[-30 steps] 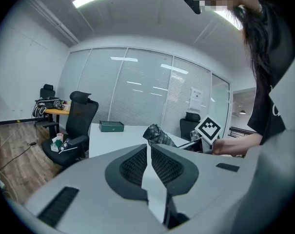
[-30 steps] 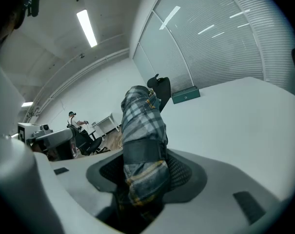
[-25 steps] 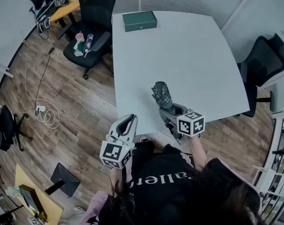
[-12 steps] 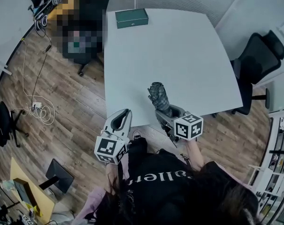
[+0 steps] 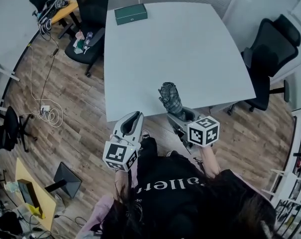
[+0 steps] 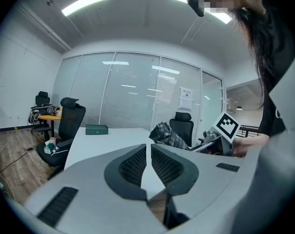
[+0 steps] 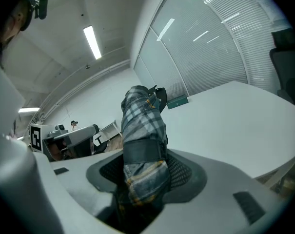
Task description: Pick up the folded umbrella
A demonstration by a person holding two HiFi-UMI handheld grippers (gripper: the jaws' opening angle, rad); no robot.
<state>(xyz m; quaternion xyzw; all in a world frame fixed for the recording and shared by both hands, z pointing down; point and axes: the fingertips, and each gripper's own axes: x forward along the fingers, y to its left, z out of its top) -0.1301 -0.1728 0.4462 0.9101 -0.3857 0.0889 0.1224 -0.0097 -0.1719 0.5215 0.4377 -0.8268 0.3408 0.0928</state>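
The folded umbrella [image 5: 171,99], grey plaid with a dark strap round it, sticks up and forward out of my right gripper [image 5: 179,114], which is shut on its lower end. It hangs in the air over the near edge of the white table [image 5: 180,44]. In the right gripper view the umbrella [image 7: 143,126] fills the gap between the pads of the right gripper [image 7: 142,172]. My left gripper [image 5: 132,123] hovers just off the table's near edge, left of the umbrella, with its jaws together and nothing in them. From the left gripper [image 6: 148,149] the umbrella [image 6: 167,134] shows at the right.
A dark green box [image 5: 131,14] lies at the table's far left corner. A black office chair [image 5: 88,29] with small items on its seat stands left of the table, and another chair [image 5: 269,59] stands at its right. Cables lie on the wood floor [image 5: 46,114].
Both grippers have drawn back toward the table's near edge and risen a little. The umbrella has come along in the right gripper. The left gripper stays shut and empty.
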